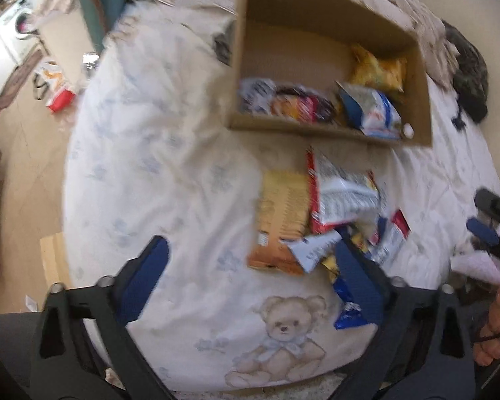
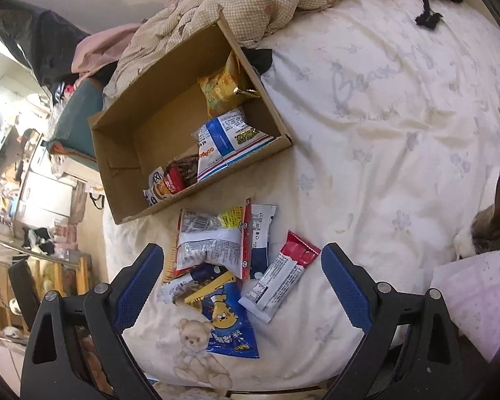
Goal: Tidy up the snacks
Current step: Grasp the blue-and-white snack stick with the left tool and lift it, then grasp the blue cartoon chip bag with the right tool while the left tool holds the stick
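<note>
A cardboard box [image 1: 416, 93] [image 2: 123, 200] lies on the bed and holds a yellow bag [image 1: 378, 70] [image 2: 221, 90], a blue-white bag [image 1: 373, 113] [image 2: 226, 140] and a red-brown pack [image 1: 296, 105] [image 2: 171, 180]. In front of it lies a pile of snacks: an orange pack [image 1: 280, 220], a red-white bag [image 1: 340, 196] [image 2: 213, 240], a red-white bar [image 2: 280, 276] and a blue bag [image 2: 226, 323]. My left gripper [image 1: 260, 273] is open and empty above the sheet left of the pile. My right gripper [image 2: 243, 283] is open and empty, its jaws straddling the pile. It also shows in the left wrist view [image 1: 490, 220].
A bear-print sheet [image 1: 150, 133] [image 2: 383, 133] covers the bed. A quilt [image 2: 250, 3] is bunched behind the box. A cat [image 2: 493, 226] lies at the right by a pink pillow [image 2: 480, 293]. The bed edge and floor with a red-white bag [image 1: 55, 86] are to the left.
</note>
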Action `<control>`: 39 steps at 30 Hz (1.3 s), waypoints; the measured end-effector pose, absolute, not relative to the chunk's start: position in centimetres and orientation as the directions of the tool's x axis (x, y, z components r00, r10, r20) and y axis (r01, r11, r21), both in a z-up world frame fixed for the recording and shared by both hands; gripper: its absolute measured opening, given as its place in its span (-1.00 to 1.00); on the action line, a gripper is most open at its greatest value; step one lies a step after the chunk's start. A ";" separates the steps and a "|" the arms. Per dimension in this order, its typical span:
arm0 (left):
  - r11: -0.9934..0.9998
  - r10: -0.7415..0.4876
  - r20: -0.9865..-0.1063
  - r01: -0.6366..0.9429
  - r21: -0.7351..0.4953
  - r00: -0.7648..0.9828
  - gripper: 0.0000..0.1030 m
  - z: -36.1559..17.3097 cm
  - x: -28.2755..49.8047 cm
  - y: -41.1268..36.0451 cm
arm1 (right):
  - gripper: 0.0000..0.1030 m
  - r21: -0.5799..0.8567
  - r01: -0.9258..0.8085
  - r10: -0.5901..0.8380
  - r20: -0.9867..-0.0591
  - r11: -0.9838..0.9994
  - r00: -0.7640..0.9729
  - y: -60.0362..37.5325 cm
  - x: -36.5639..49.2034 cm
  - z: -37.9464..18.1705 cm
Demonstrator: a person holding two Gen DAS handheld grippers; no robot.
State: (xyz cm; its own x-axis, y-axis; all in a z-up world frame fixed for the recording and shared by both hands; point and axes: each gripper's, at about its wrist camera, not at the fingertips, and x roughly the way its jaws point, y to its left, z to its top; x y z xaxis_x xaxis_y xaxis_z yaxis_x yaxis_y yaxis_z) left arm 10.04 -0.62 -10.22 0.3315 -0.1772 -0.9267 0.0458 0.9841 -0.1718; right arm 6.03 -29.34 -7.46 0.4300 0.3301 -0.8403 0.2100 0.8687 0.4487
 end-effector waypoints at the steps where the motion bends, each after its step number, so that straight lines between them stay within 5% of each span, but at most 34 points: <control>1: 0.983 -0.184 -0.932 0.080 -0.168 0.313 0.61 -10.7 10.0 -1.6 | 0.91 0.446 0.210 0.330 -0.843 0.870 0.426 -29.2 6.1 -7.6; 6: 0.957 -0.163 -0.955 0.274 -0.092 0.247 0.13 -12.9 10.0 -6.5 | 0.91 0.431 0.201 0.325 -0.853 0.880 0.407 -28.8 6.4 -8.1; 11: 0.910 -0.103 -0.967 0.415 0.002 0.232 0.07 -14.9 10.4 -9.7 | 0.91 0.414 0.196 0.312 -0.861 0.889 0.402 -28.8 6.4 -8.2; 16: 0.867 -0.035 -0.970 0.489 0.091 0.242 -0.54 -16.1 9.8 -11.0 | 0.91 0.414 0.204 0.309 -0.862 0.887 0.402 -29.1 6.4 -8.2; 29: 0.909 -0.260 -0.932 0.388 -0.148 0.253 -0.60 -8.1 6.6 -5.4 | 0.91 0.427 0.187 0.350 -0.873 0.885 0.339 -28.0 6.2 -9.1; 39: 0.992 -0.127 -0.909 0.046 -0.118 0.397 -0.59 -6.7 7.5 2.1 | 0.78 0.383 0.055 0.375 -0.921 0.922 0.107 -20.8 6.3 -13.6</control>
State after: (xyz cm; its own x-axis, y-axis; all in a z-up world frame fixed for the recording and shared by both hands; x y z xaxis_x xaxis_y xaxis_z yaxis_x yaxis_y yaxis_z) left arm 7.52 2.08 -6.69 0.3971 -0.1266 -0.9090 0.0458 0.9919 -0.1181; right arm 6.32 -20.81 -13.59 0.1070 0.3755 -0.9206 0.0552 0.9223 0.3826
